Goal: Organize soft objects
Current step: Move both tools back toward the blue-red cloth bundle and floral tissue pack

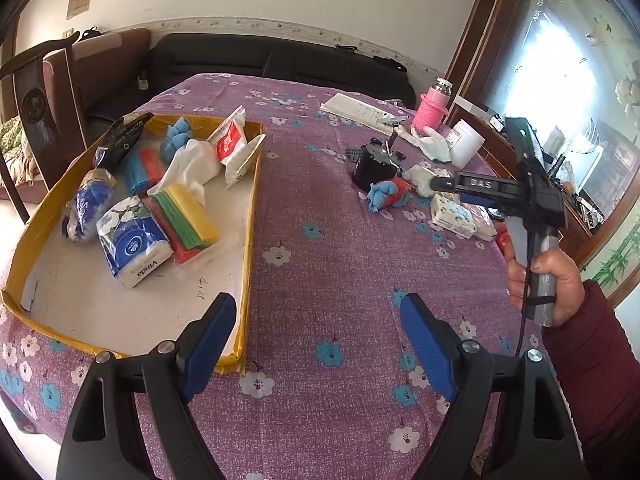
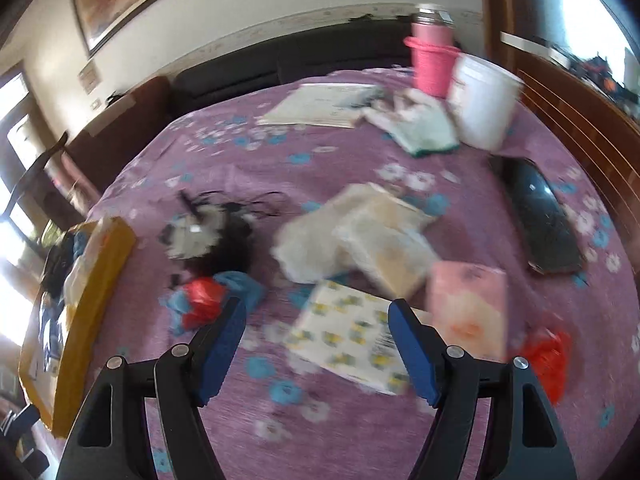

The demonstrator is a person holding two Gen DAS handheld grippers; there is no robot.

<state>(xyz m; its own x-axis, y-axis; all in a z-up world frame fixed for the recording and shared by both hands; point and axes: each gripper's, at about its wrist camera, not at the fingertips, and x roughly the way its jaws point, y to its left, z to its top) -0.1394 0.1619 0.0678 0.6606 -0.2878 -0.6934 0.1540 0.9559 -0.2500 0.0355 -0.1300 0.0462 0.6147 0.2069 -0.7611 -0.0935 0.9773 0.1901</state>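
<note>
My left gripper [image 1: 318, 320] is open with nothing between its blue pads, over the purple cloth just right of the yellow-rimmed tray [image 1: 250, 216]. The tray holds a Vinda tissue pack [image 1: 136, 244], a stack of coloured cloths [image 1: 184, 220] and several other soft packs. My right gripper [image 2: 318, 320] is open too, above a flower-printed tissue pack [image 2: 348, 340] that shows between its fingers without touching the pads. Around that pack lie a pink pack [image 2: 468, 312], beige packs [image 2: 384, 240] and a blue-and-red cloth bundle [image 2: 208, 300]. The right wrist view is blurred.
A black motor-like object [image 1: 370, 166] with wires sits mid-table. At the back stand a pink bottle [image 2: 432, 60], a white jar [image 2: 484, 104], gloves [image 2: 416, 124] and papers [image 2: 320, 108]. A black pouch [image 2: 540, 220] lies right, a red bag [image 2: 548, 356] near right. A hand [image 1: 552, 280] holds the right gripper.
</note>
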